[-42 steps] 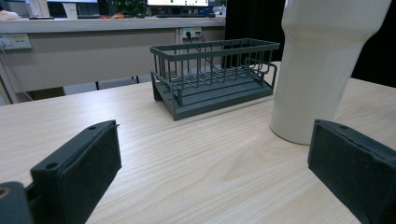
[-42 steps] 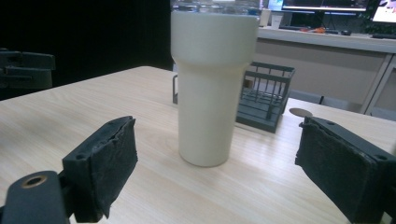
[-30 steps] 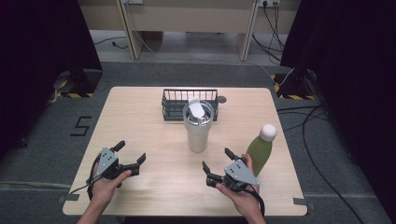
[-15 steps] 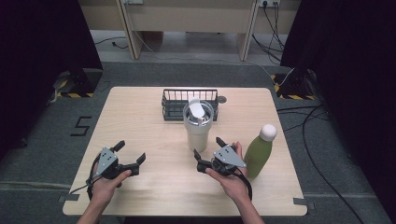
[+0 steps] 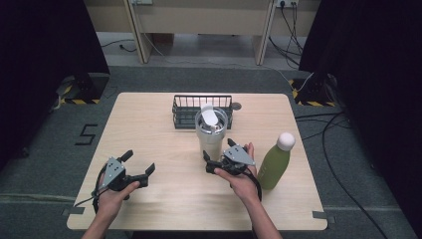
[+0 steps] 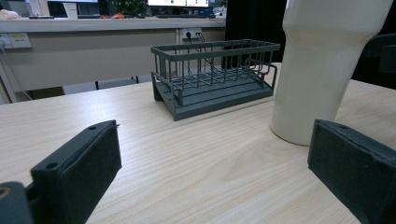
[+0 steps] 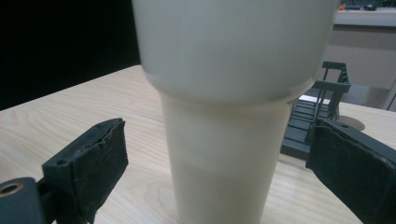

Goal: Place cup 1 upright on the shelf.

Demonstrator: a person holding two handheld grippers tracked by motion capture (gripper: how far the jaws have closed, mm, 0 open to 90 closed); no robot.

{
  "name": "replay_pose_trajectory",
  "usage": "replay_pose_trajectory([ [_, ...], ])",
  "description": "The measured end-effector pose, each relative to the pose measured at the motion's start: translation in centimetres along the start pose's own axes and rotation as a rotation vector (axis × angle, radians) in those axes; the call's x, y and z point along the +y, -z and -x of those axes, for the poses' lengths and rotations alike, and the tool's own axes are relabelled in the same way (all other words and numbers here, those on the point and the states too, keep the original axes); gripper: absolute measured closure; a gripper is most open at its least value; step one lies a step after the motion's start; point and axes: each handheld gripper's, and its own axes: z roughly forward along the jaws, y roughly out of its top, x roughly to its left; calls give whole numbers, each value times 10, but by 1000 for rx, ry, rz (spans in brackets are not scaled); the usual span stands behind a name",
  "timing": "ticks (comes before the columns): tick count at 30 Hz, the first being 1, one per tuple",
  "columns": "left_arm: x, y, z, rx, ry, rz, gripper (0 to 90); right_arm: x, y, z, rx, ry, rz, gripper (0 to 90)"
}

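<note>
Since the earlier frames the right hand-held gripper (image 5: 217, 158) has travelled leftward away from the green bottle (image 5: 275, 163) to the foot of the cream tumbler (image 5: 211, 134), its jaws having just been opening; the left hand-held gripper (image 5: 137, 163) has kept its place. High view: tumbler stands upright mid-tabletop (image 5: 149, 119), just in front of the dark wire basket (image 5: 186, 110); right jaws spread at its lower body, not yet touching; bottle upright to the right, apart from the hand. Left gripper open over bare wood, nothing between the jaws. Left gripper view: open pads (image 6: 79, 163) frame tabletop; basket (image 6: 210, 74) ahead, tumbler's lower part (image 6: 317, 70) at right, its top cut off by the frame. Right gripper view: tumbler (image 7: 224, 140) sits between the spread pads (image 7: 93, 154), clear gaps both sides. Judgement: smooth, rigid, likely slippery wall; tall and top-heavy, so it may tip; best taken on the narrower lower section beneath the step. Whether it holds liquid cannot be told; the lid detail is small and blurred from above.
</note>
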Motion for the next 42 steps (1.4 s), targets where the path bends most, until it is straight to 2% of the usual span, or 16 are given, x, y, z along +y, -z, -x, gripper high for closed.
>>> replay_pose_trajectory([
  [5,-1,-1,0,-3,-2,-3,21,-2,-15,2,12,-8,-4,45],
  [10,-1,-1,1,-7,0,-5,21,-2,-23,2,16,-8,1,49],
  [18,-2,-2,1,-11,-2,-8,22,1,-38,7,1,1,7,49],
  [22,-2,-2,1,-11,-2,-8,22,1,-43,8,-6,27,11,40],
  [33,-3,-2,0,-19,-2,-11,22,3,-53,9,6,30,31,65],
  [42,-3,-2,0,-30,-4,-13,35,0,-55,10,12,38,53,84],
])
